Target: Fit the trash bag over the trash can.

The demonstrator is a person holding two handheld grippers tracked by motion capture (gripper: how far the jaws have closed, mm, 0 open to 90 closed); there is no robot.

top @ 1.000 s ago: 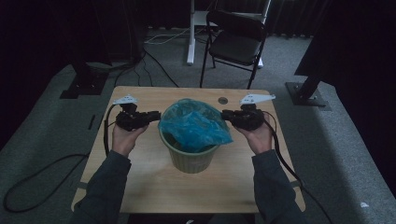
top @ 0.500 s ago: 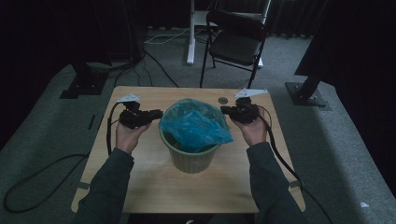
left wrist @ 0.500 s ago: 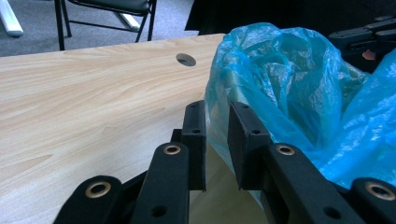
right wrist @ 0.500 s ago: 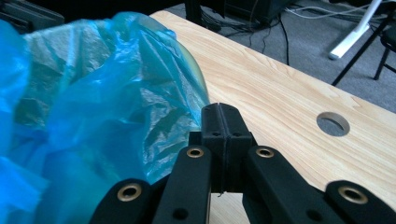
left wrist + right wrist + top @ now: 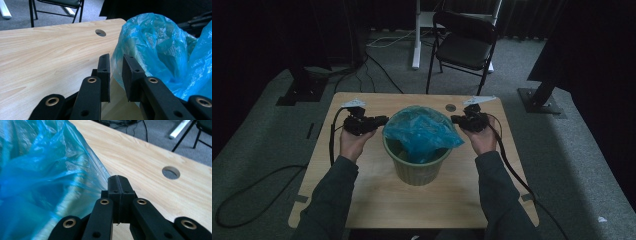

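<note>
A green bin (image 5: 417,170) stands mid-table, lined with a crumpled blue plastic bag (image 5: 419,132) that bulges above its rim. At the bag's left side, my left gripper (image 5: 379,120) holds its jaws a little apart (image 5: 116,58). The bag's film (image 5: 155,50) shows in the gap, and the pads do not press on it. On the bag's right, my right gripper (image 5: 455,119) has its jaws closed flat together (image 5: 117,178). The taut edge of the bag (image 5: 50,170) runs right up to their tips.
The wooden table (image 5: 412,205) has a round cable hole (image 5: 450,107) behind the bin on the right. A black folding chair (image 5: 464,45) stands beyond the table. Cables trail from both grippers over the table's edges to the carpet.
My right gripper has moved a little inward toward the bag's right edge. The left hand and the bin have stayed put.
</note>
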